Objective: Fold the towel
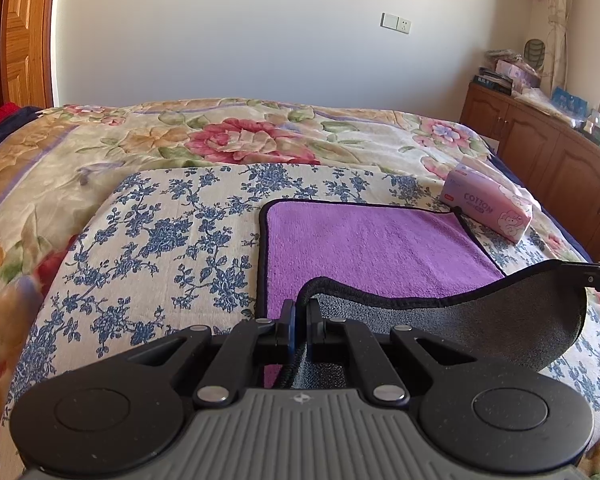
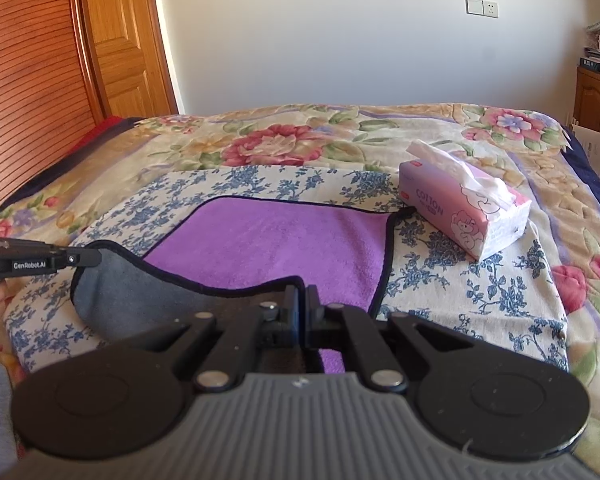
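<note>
Towel left of tissue pack

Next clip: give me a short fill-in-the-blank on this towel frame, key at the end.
1. The towel is purple on top and ____ underneath.
2. Both the left tool and the right tool are shut on the towel's near ____.
3. The tissue pack reads "____".
4. The tissue pack lies to the ____ of the towel.

Missing words: grey; edge; COTTON; right
</note>
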`<move>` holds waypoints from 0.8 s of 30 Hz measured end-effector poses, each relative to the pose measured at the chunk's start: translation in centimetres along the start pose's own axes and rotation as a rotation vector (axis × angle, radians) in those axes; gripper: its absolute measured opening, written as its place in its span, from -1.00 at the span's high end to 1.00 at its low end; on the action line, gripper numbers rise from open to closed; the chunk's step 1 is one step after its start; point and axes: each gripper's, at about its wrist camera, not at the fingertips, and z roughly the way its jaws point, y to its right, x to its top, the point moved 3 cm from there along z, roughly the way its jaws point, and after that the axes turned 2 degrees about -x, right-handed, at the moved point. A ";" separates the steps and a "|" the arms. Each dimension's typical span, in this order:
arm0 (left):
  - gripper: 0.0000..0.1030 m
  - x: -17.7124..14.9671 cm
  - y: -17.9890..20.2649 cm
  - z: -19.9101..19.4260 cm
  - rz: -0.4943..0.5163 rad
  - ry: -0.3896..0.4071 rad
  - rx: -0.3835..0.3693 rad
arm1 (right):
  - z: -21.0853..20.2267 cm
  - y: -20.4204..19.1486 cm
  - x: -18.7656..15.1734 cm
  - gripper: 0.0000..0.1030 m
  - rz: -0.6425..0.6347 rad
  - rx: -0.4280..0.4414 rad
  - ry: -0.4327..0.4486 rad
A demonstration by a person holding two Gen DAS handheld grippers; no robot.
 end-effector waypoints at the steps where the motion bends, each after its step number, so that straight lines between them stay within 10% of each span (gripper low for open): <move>1: 0.89 0.1 0.0 0.1 0.001 0.000 0.000 | 0.1 0.1 0.0 0.93 -0.001 0.000 0.001; 24: 0.89 2.6 0.0 2.7 0.027 0.019 -0.005 | 2.2 1.2 1.2 0.93 -0.024 -0.012 0.025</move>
